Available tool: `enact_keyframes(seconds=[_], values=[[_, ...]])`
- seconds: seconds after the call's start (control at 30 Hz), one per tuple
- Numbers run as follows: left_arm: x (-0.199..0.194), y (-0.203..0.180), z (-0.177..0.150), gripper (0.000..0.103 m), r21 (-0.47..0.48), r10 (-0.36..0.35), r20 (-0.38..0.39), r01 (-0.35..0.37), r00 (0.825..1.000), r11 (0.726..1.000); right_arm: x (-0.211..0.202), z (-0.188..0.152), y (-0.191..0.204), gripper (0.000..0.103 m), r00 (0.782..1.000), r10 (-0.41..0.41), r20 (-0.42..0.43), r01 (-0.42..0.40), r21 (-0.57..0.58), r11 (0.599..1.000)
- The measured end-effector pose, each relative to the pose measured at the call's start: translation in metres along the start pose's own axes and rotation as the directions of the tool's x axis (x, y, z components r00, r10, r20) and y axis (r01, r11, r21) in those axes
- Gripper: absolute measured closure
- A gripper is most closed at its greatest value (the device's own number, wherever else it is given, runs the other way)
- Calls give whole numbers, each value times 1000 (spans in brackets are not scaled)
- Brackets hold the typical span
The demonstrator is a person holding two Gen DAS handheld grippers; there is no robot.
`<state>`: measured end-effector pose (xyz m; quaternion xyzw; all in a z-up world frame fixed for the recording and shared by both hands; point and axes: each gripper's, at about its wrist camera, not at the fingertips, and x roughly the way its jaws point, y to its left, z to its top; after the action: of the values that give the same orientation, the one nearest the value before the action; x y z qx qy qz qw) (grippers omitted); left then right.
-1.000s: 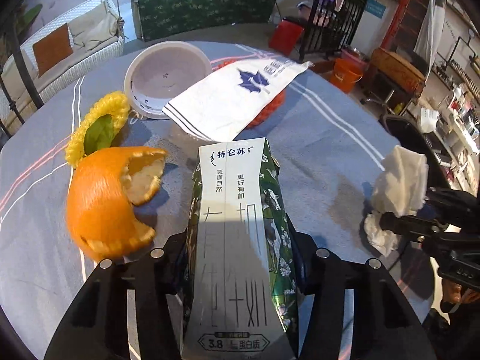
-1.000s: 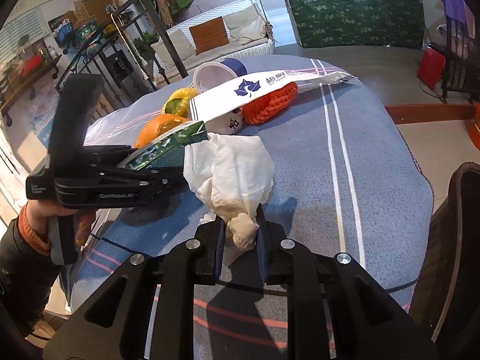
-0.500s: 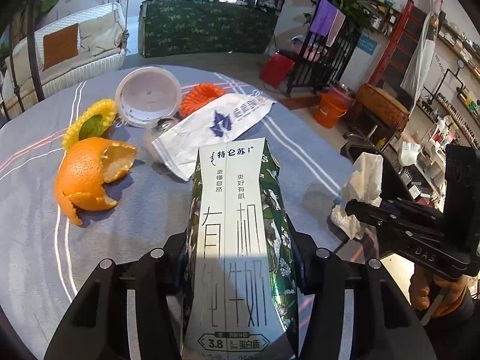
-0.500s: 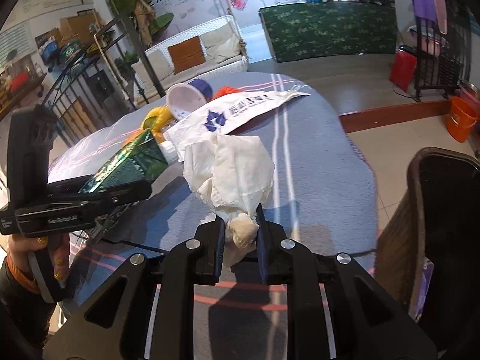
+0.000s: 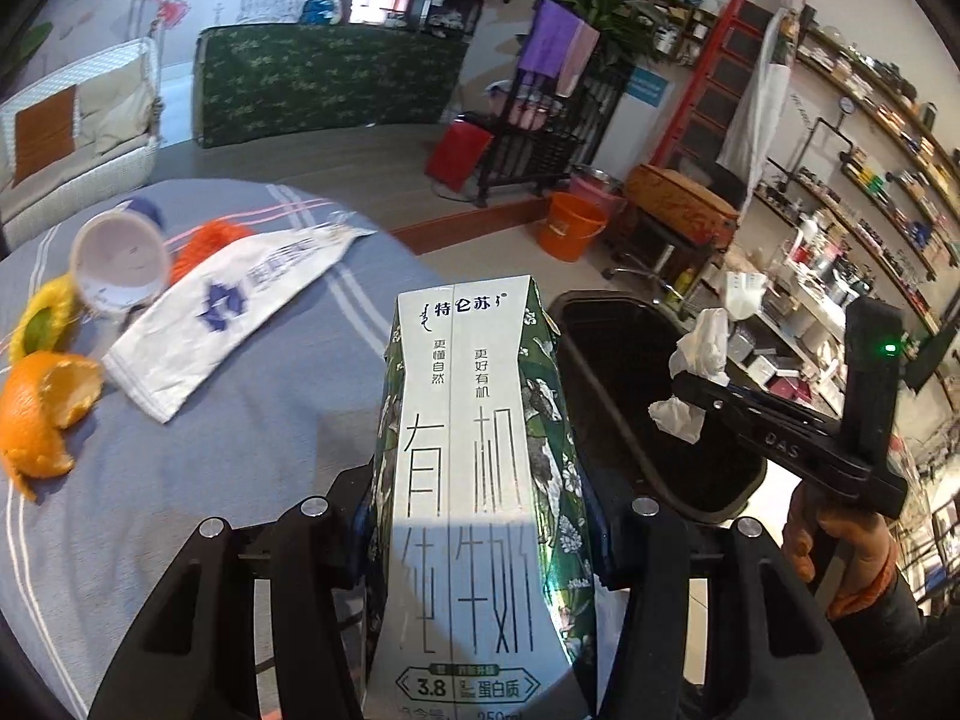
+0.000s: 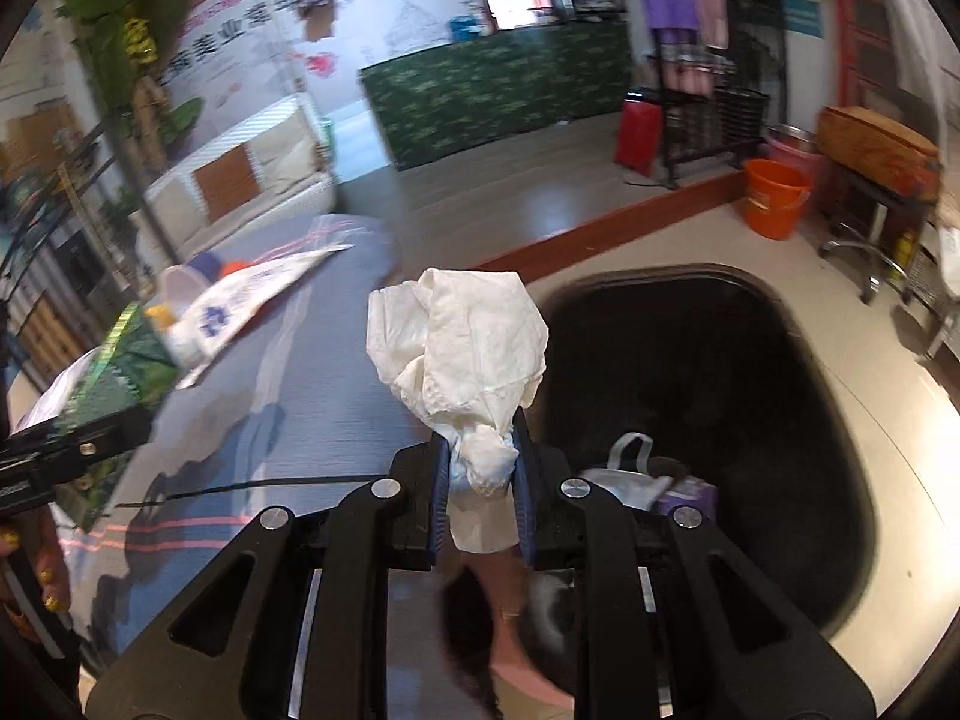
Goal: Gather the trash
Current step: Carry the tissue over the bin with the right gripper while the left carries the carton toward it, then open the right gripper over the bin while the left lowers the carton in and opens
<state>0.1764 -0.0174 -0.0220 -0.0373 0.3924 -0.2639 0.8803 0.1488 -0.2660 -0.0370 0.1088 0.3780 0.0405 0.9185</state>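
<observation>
Both grippers are loaded and out at the table edge, right by the bin. The left gripper has its jaws clamped on the carton's two side faces, low on the body, carton pointing forward and held off the cloth. It looks like a stiff, glossy box, probably light if empty; the sides could buckle under a hard squeeze, so that low hold near the base seems the sound one. The right gripper pinches the tissue by its twisted tail, the crumpled bulk blooming out ahead of the fingers. Soft, nearly weightless, nothing to break; it may cling to the pads on release. It sits at the bin's near rim, not fully over the opening. Inside the dark bin: a white bag and something purple, otherwise mostly shadow. Left on the table: peel, cup, a white wrapper, orange netting.
</observation>
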Motion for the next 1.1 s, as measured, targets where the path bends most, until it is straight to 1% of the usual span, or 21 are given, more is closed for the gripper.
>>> enact_keyframes(seconds=[0.1, 0.2, 0.27, 0.3, 0.37, 0.43, 0.47, 0.5, 0.57, 0.7, 0.87, 0.93, 1.03, 1.1], values=[[8, -18, 8, 51, 36, -35, 2, 35, 999, 999, 0, -4, -36, 84, 996, -87, -18, 88, 57, 994], [18, -30, 11, 51, 56, -63, -8, 63, 998, 996, 8, -12, -60, 84, 991, -124, -55, 129, 98, 987], [27, -39, 13, 51, 68, -83, -24, 84, 996, 994, 17, -17, -72, 84, 988, -131, -84, 141, 124, 982], [30, -42, 14, 51, 71, -91, -28, 93, 995, 993, 20, -19, -76, 83, 987, -134, -84, 144, 138, 980], [39, -52, 15, 51, 89, -107, -39, 111, 993, 990, 25, -23, -84, 79, 986, -135, -99, 149, 158, 976], [46, -60, 15, 51, 107, -114, -52, 119, 992, 987, 31, -28, -86, 63, 984, -144, -108, 161, 171, 972], [48, -63, 14, 51, 111, -119, -58, 125, 991, 986, 32, -30, -89, 47, 982, -156, -104, 174, 187, 967], [51, -66, 14, 51, 114, -126, -67, 133, 990, 984, 33, -30, -90, 39, 982, -159, -98, 176, 200, 964], [59, -73, 13, 51, 122, -137, -85, 147, 987, 982, 28, -30, -93, 39, 981, -172, -85, 187, 211, 959], [70, -86, 9, 51, 141, -157, -120, 174, 980, 975, 22, -24, -98, 39, 979, -196, -64, 205, 198, 959], [86, -102, 7, 51, 153, -191, -173, 218, 966, 964, -1, -19, -106, 36, 973, -231, -9, 228, 225, 947], [90, -107, 7, 51, 166, -194, -184, 225, 964, 960, -11, -19, -108, 36, 972, -237, 10, 227, 238, 944], [101, -116, 8, 51, 179, -203, -214, 242, 956, 954, -24, -15, -112, 36, 965, -256, 49, 236, 253, 938], [111, -120, 7, 51, 180, -203, -239, 249, 950, 952, -32, -12, -114, 32, 960, -271, 73, 244, 261, 934]])
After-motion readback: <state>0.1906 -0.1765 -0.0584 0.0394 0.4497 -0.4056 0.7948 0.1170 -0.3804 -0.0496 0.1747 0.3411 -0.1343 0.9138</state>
